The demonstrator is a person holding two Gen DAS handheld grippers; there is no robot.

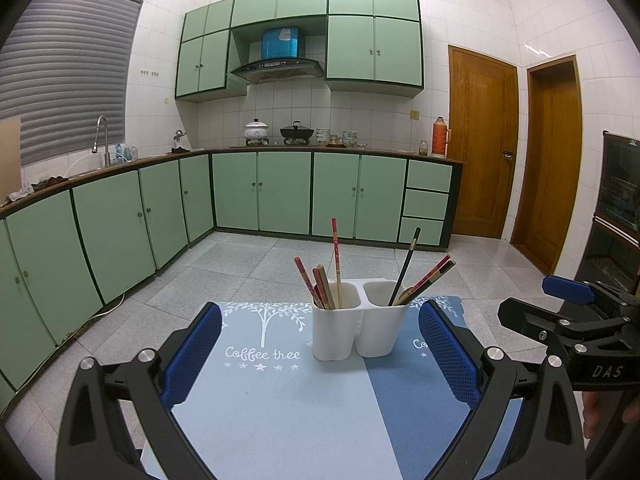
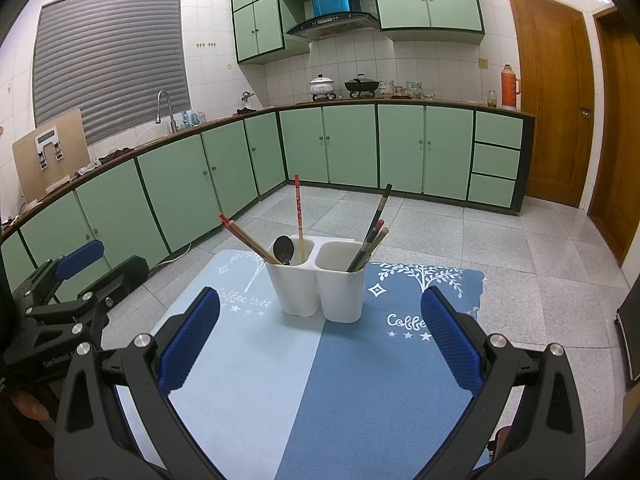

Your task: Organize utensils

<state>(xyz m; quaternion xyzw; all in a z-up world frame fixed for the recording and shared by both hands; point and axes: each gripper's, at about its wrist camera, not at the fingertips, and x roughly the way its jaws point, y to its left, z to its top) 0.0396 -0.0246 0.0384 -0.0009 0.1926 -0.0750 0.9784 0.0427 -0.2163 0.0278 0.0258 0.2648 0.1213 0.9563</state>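
A white two-compartment holder (image 1: pixel 360 332) (image 2: pixel 320 288) stands upright on a two-tone blue "Coffee tree" mat (image 1: pixel 280 400) (image 2: pixel 280 380). Red and wooden chopsticks (image 1: pixel 320 284) (image 2: pixel 248 240) and a black spoon (image 2: pixel 283 250) fill its left compartment. Dark and red chopsticks (image 1: pixel 416 280) (image 2: pixel 372 240) lean in the right one. My left gripper (image 1: pixel 320 312) (image 2: pixel 100 268) is open, just short of the holder, with nothing held. My right gripper (image 2: pixel 320 296) (image 1: pixel 536 300) is open too and equally empty, beside the left one.
The mat's far edge (image 1: pixel 260 303) drops off to a grey tiled floor (image 1: pixel 248 264). Green cabinets (image 1: pixel 280 192) line the far and left walls, with wooden doors (image 1: pixel 484 144) at the right. A dark cabinet (image 1: pixel 620 208) stands at the far right.
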